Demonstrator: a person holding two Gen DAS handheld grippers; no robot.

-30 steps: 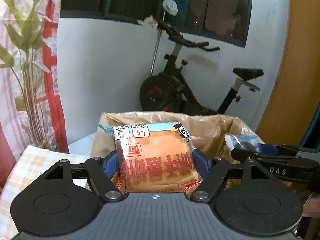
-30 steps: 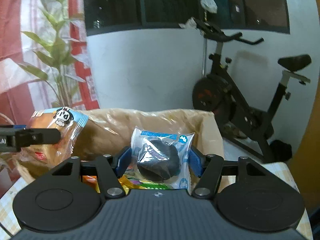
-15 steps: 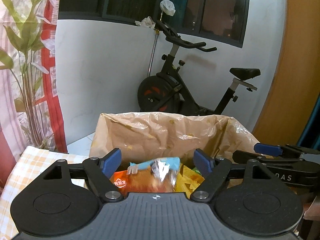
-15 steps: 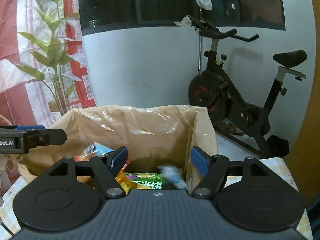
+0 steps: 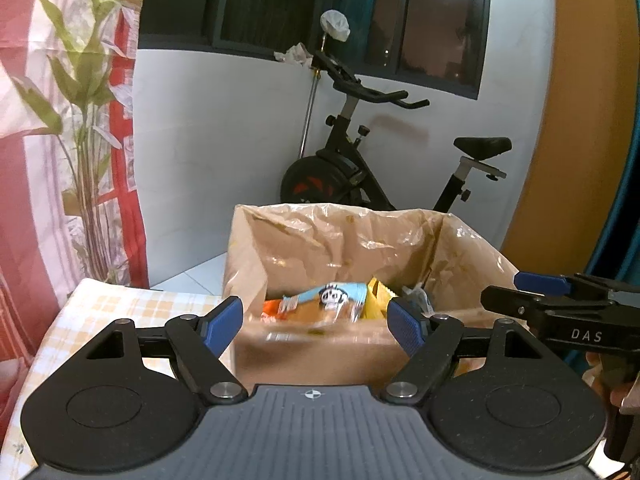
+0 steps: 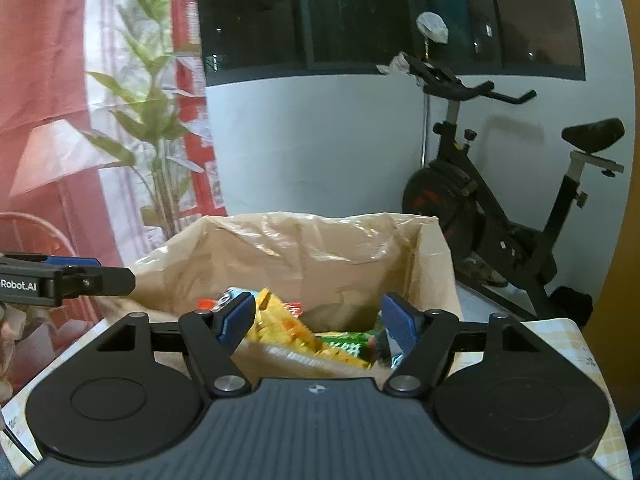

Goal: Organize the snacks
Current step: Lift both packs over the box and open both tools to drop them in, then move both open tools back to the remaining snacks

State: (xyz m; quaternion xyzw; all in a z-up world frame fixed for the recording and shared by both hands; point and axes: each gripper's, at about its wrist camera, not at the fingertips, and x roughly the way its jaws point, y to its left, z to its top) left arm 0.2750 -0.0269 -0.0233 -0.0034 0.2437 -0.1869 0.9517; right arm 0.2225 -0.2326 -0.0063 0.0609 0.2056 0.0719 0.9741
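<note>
A cardboard box [image 5: 320, 344] lined with a crinkled plastic bag stands on the table in front of both grippers. Several snack packets lie inside it. Among them is the bread packet with a panda on its blue top [image 5: 332, 300]. My left gripper [image 5: 314, 322] is open just short of the box's near wall, with nothing between its blue pads. My right gripper [image 6: 318, 318] is also open and empty before the box [image 6: 320, 248]. A yellow packet [image 6: 280, 320] and a green packet [image 6: 344, 344] show beyond it. Each gripper's fingers appear at the edge of the other view.
A yellow checked cloth [image 5: 132, 300] covers the table around the box. A black exercise bike [image 5: 360, 168] stands behind against the white wall, below a dark window. A plant [image 6: 148, 128] and a red-and-white curtain are at the left. An orange panel [image 5: 580, 120] is at the right.
One second ago the left gripper held the bread packet and the right a dark cookie packet over the box. Both opened, the packets dropped in, and both grippers drew back.
</note>
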